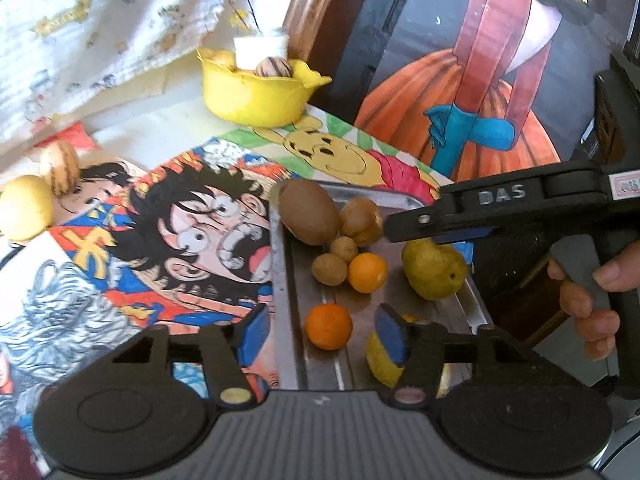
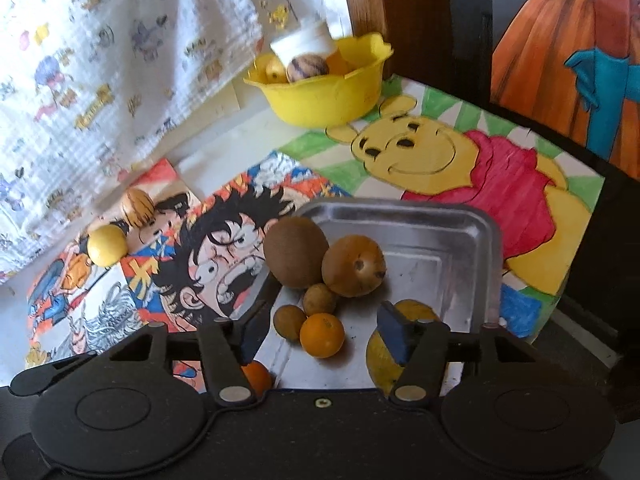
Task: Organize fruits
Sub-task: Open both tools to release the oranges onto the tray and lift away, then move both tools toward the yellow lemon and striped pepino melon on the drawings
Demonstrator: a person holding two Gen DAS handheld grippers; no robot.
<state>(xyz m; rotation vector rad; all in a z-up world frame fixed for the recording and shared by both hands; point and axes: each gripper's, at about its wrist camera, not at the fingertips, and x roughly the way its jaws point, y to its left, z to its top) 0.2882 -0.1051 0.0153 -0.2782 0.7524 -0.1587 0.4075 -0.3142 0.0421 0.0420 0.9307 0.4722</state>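
A metal tray (image 1: 282,280) (image 2: 440,224) holds a kiwi (image 1: 308,216) (image 2: 295,251), a brown round fruit (image 1: 360,220) (image 2: 354,266), two small brown fruits (image 1: 329,269) (image 2: 319,299), two oranges (image 1: 329,326) (image 2: 322,335), a green pear (image 1: 434,270) and a yellow fruit (image 1: 384,358). My left gripper (image 1: 324,334) is open above the tray's near end, around one orange. My right gripper (image 2: 320,336) (image 1: 432,232) is open over the tray, its right finger just above the pear (image 2: 384,356). A yellow bowl (image 1: 256,96) (image 2: 320,96) with fruit stands at the back.
A lemon (image 1: 24,212) (image 2: 106,246) and a striped fruit (image 1: 60,168) (image 2: 138,206) lie on the cartoon-printed table cover at the left. A white cup (image 1: 260,50) sits in the bowl. A patterned cloth hangs behind. The table's edge runs along the right.
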